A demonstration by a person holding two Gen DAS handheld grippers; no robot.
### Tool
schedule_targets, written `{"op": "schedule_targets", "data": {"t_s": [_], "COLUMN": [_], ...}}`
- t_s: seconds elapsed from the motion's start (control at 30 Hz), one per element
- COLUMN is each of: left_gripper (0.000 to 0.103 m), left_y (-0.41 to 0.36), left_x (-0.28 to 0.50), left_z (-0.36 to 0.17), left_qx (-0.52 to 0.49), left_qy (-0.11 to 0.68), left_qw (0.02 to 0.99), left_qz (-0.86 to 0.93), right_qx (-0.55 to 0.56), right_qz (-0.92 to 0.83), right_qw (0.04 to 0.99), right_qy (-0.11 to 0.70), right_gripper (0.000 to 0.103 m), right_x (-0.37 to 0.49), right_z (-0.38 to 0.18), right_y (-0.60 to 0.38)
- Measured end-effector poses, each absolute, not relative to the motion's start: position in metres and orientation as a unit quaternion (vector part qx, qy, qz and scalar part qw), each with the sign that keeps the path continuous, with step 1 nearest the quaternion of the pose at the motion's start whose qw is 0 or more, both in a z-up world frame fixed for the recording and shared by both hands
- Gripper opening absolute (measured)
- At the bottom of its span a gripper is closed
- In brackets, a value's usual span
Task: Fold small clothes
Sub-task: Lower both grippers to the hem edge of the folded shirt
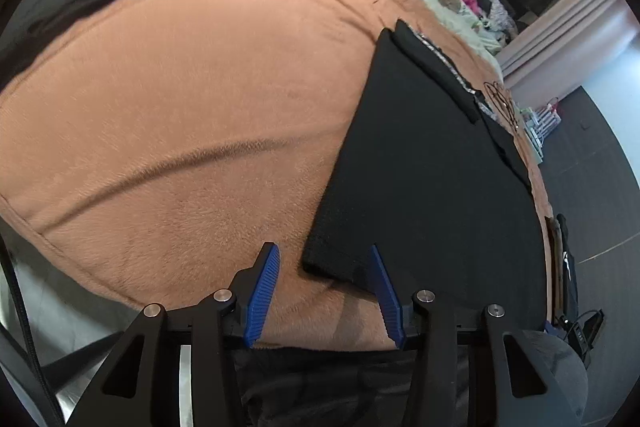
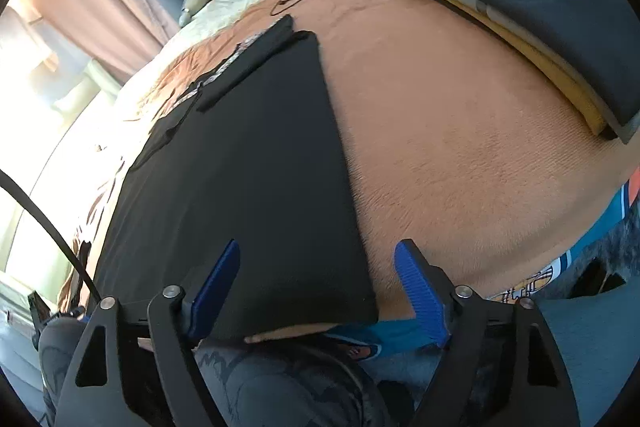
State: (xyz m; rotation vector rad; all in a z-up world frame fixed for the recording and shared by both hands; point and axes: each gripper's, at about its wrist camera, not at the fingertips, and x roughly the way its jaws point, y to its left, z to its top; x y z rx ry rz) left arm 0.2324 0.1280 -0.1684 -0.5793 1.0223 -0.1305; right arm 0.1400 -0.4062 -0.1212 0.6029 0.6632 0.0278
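Black garment, tan blanket, pink curtains

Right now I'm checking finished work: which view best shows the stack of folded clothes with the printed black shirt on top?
The right wrist view: the stack of folded clothes lies at upper right on the brown blanket, its layered edges and print visible. The left wrist view does not show it clearly, only dark cloth at its upper left.

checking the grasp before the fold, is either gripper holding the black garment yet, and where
Nothing is held yet. The left gripper straddles the near left corner of the flat black fabric garment, and the right gripper straddles its near right corner, jaws open.
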Motion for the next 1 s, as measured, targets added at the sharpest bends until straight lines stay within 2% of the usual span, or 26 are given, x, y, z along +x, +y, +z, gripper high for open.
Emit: {"op": "schedule_targets", "data": {"t_s": [0.37,0.6,0.67,0.93,1.0], "left_gripper": [0.047,0.047,0.043,0.017,0.012], "left_y": [0.131,0.125,0.123,0.123,0.127], "left_x": [0.231,0.236,0.241,0.254,0.255], "left_z": [-0.178,-0.180,-0.180,-0.184,-0.185], "left_qx": [-0.368,-0.389,-0.387,-0.381,-0.385], "left_qy": [0.485,0.472,0.473,0.477,0.476], "left_qw": [0.786,0.783,0.784,0.787,0.786], "left_qz": [-0.109,-0.112,-0.107,-0.088,-0.085], "right_qx": [0.383,0.447,0.460,0.493,0.492], "right_qz": [0.035,0.075,0.081,0.107,0.103], "right_qw": [0.873,0.847,0.842,0.830,0.833], "right_qy": [0.299,0.276,0.272,0.240,0.229], "right_gripper": [0.072,0.071,0.068,0.063,0.053], "right_x": [0.141,0.124,0.120,0.117,0.119], "right_z": [-0.147,-0.170,-0.177,-0.204,-0.205], "right_y": [-0.419,-0.423,-0.426,-0.421,-0.419]}}
